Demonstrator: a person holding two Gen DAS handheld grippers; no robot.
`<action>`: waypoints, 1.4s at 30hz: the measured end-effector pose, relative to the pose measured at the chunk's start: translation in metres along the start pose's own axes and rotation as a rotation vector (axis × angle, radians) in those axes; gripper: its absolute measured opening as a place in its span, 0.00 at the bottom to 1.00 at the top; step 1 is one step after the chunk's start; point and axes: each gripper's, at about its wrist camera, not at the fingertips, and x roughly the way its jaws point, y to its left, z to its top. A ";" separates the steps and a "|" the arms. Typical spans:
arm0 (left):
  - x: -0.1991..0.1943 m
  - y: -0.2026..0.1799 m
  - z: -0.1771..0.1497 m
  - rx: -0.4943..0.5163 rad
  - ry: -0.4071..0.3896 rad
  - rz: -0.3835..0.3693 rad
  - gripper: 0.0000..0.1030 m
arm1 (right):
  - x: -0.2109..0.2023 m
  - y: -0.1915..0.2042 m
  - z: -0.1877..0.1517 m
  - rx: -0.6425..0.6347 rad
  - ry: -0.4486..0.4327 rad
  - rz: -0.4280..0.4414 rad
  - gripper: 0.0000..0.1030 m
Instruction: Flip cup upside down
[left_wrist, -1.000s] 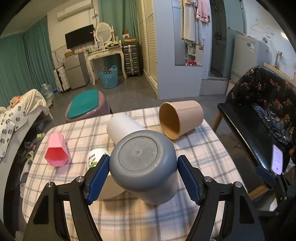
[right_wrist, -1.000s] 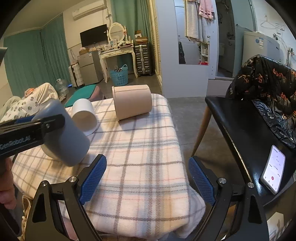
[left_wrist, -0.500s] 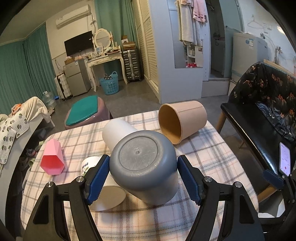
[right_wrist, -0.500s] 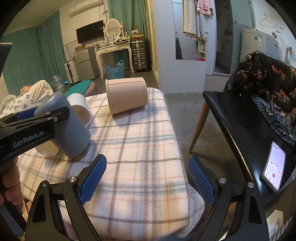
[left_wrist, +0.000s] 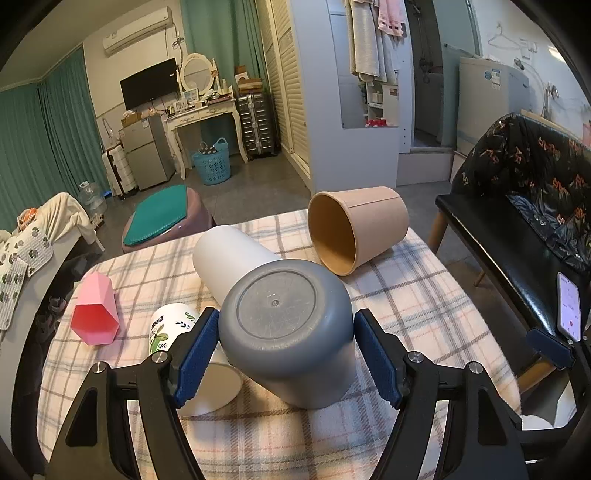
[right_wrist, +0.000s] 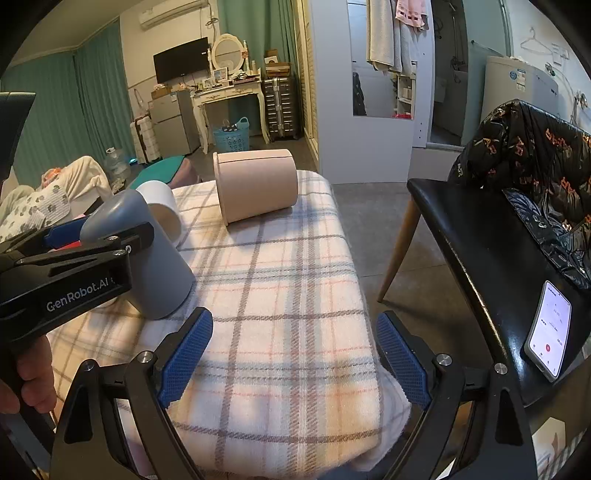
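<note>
A grey cup (left_wrist: 288, 332) stands mouth down and tilted on the plaid tablecloth (left_wrist: 424, 314), its base facing the left wrist camera. My left gripper (left_wrist: 286, 354) has its blue pads at both sides of the cup; a thin gap shows at the right pad, so the grip is unclear. In the right wrist view the grey cup (right_wrist: 159, 273) rests with its rim on the cloth, the left gripper's arm across it. My right gripper (right_wrist: 295, 354) is open and empty over the table's near right part.
A tan cup (left_wrist: 354, 232), a white cup (left_wrist: 229, 258), a floral cup (left_wrist: 192, 350) and a pink cup (left_wrist: 96, 314) lie on their sides on the table. A black chair with a phone (right_wrist: 546, 332) stands at the right.
The grey cup has come down with the left gripper until its rim rests on the cloth. The right gripper has stayed open in about the same place.
</note>
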 end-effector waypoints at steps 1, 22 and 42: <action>0.000 0.000 0.000 0.000 0.000 0.000 0.74 | 0.000 0.000 0.000 0.000 0.000 0.000 0.88; -0.040 0.017 0.012 -0.062 -0.084 -0.058 0.83 | -0.031 0.006 -0.003 -0.021 -0.048 -0.005 0.88; -0.147 0.078 -0.064 -0.192 -0.362 0.031 0.92 | -0.101 0.042 -0.014 -0.082 -0.258 0.063 0.89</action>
